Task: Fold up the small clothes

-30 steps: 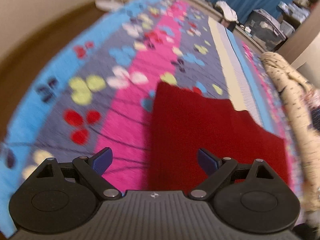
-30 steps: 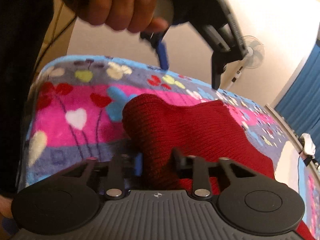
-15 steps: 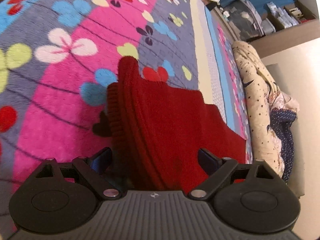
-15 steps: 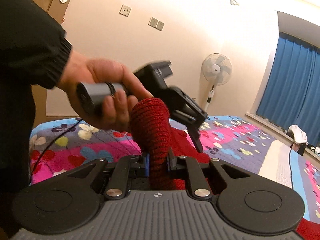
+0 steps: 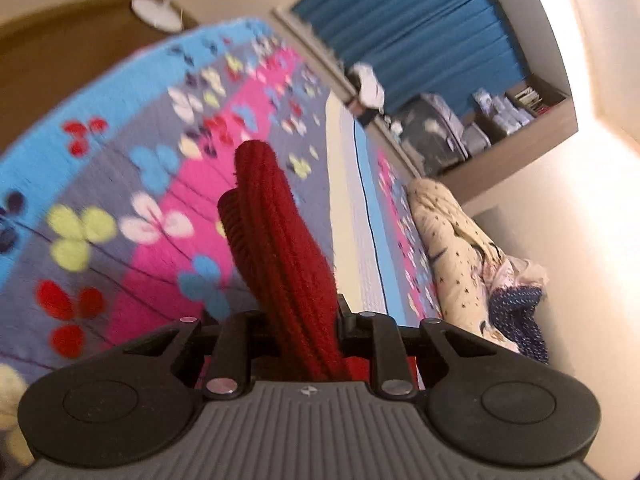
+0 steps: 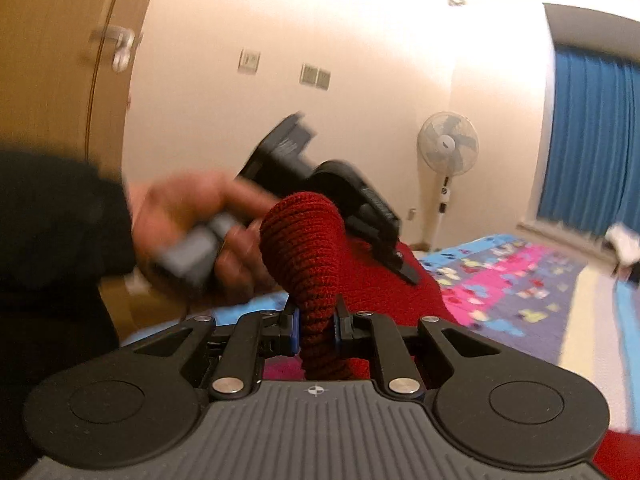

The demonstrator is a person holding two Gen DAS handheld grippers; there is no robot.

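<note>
The dark red ribbed knitted garment [image 5: 280, 256] is gripped by the right gripper [image 6: 316, 326]; the left gripper [image 5: 298, 320] fingers are closing around it, above the flowered bed blanket [image 5: 152, 184].

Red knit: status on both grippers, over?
Right gripper shut on red knit. Left gripper closing, bunched fold of the knit between its jaws. Knit raised off the blanket. Nothing in the way.

Cream walls [image 6: 380, 40], blue curtains [image 6: 592, 140], a standing fan [image 6: 448, 148] and a wooden door [image 6: 52, 60] surround the flowered bedspread [image 5: 120, 184]

Ribbed knit garment [image 5: 280, 248], fleecy blanket [image 5: 132, 200]
</note>
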